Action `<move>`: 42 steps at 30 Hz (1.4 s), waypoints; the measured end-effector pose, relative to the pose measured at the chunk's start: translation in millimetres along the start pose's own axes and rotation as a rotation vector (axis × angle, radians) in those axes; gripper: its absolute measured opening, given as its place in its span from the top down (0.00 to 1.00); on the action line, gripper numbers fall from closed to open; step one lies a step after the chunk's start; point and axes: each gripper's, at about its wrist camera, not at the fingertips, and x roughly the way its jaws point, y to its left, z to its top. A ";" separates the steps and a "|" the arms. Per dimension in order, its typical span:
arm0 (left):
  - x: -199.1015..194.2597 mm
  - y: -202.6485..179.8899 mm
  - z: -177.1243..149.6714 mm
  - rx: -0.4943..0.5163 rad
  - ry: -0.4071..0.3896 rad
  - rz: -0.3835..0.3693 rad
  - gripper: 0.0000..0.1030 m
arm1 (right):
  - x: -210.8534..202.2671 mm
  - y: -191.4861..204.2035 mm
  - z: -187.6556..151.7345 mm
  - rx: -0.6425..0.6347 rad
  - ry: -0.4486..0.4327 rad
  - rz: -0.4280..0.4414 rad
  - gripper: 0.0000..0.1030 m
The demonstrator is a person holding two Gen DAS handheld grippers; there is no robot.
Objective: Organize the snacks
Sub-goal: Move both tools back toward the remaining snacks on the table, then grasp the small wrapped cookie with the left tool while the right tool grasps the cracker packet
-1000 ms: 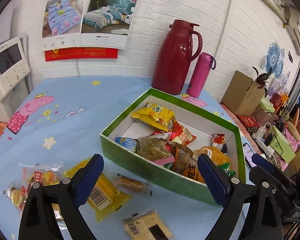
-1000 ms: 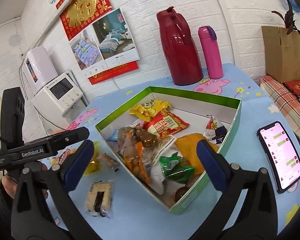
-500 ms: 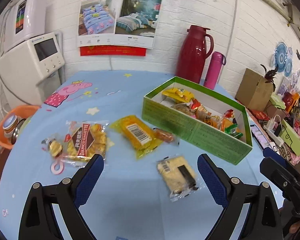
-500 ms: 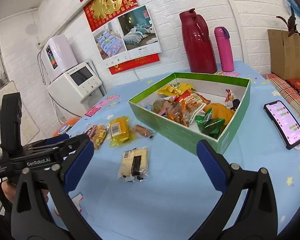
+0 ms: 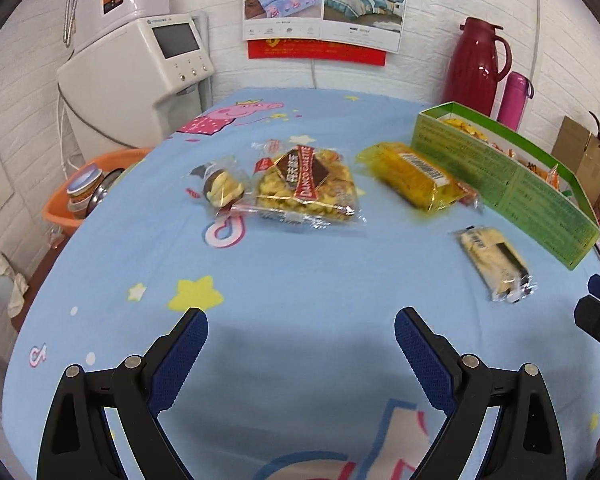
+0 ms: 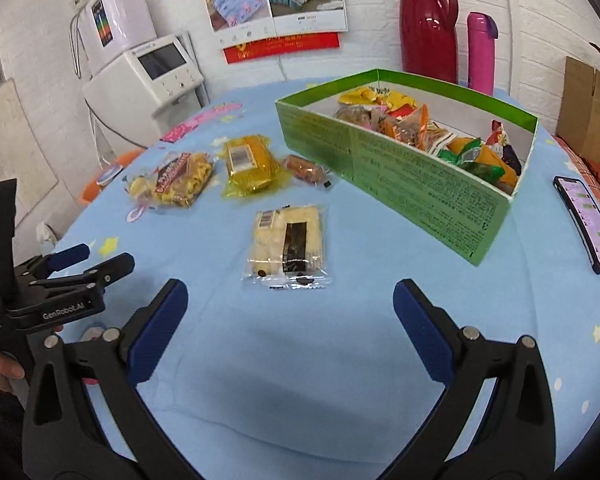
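Both tools are empty and spread wide: the left gripper hangs over bare blue tablecloth, and the right gripper hangs low with its fingers open just short of the pale cracker packet. The green box already holds a heap of wrapped snacks, while five packets lie outside it on the cloth: the cracker packet nearest, the yellow packet beyond it, a small brown sweet close to the box wall, the biscuit bag farther left, and a small clear packet touching the bag's left edge. The step in hand looks like the pause between pickups, choosing the next loose packet. The cracker packet seems the natural target for the right gripper: it lies flat, so the fingers would need to come down over its narrow sides and pinch the wrapper, then carry it right over the box wall. The biscuit bag falls to the left gripper.
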 end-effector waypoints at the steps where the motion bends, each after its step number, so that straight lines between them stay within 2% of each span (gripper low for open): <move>1: 1.9 2.9 -2.8 0.000 0.008 0.003 0.06 | 5.4 1.7 -0.1 -0.002 0.017 -0.005 0.01; 5: 5.6 10.6 -9.4 -0.002 0.024 -0.008 0.06 | 23.6 1.8 3.7 0.012 0.067 -0.040 0.01; 10: 0.8 16.4 -7.6 -0.017 -0.002 -0.034 0.06 | 37.7 6.3 7.2 -0.019 0.095 -0.087 0.01; 14: 7.5 29.9 -9.8 -0.063 0.020 -0.058 0.06 | 53.4 8.7 9.7 -0.033 0.133 -0.112 0.01; 17: 10.0 41.2 -12.3 -0.131 0.027 -0.128 0.06 | 63.4 7.7 10.9 -0.034 0.154 -0.123 0.01; 19: 9.0 49.5 -15.1 -0.193 0.022 -0.148 0.06 | 68.4 9.1 10.9 -0.046 0.162 -0.134 0.01; 20: 8.5 50.6 -15.5 -0.189 0.023 -0.154 0.06 | 70.1 10.6 11.0 -0.057 0.163 -0.142 0.01; 22: 10.5 46.0 -12.0 -0.114 0.044 -0.126 0.06 | 72.9 14.0 10.7 -0.080 0.166 -0.164 0.01; 24: 8.1 39.4 -5.6 -0.010 0.020 -0.056 0.06 | 75.3 17.6 9.4 -0.105 0.171 -0.185 0.01; 26: 6.0 42.5 8.1 0.034 0.000 -0.005 0.06 | 75.3 18.4 8.9 -0.106 0.168 -0.179 0.01; 29: 10.0 62.4 36.7 -0.008 0.005 -0.038 0.06 | 75.4 17.5 9.2 -0.101 0.166 -0.175 0.01; 33: 34.0 87.1 78.4 -0.034 0.001 0.021 0.07 | 72.9 12.9 11.2 -0.052 0.148 -0.154 0.01; 36: 56.6 91.5 96.8 0.002 0.018 0.004 0.15 | 71.4 11.2 13.1 -0.016 0.136 -0.151 0.01; 38: 73.6 87.5 101.5 0.030 0.052 -0.039 0.26 | 72.6 13.5 13.2 -0.015 0.139 -0.169 0.01; 39: 80.1 84.5 101.0 0.044 0.069 -0.052 0.36 | 73.8 15.2 13.1 -0.023 0.144 -0.180 0.01; 40: 88.3 82.4 101.5 0.063 0.087 -0.061 0.41 | 75.9 17.0 13.0 -0.036 0.152 -0.196 0.01; 42: 95.4 81.4 99.0 0.074 0.095 -0.081 0.41 | 79.5 21.1 11.9 -0.061 0.163 -0.224 0.00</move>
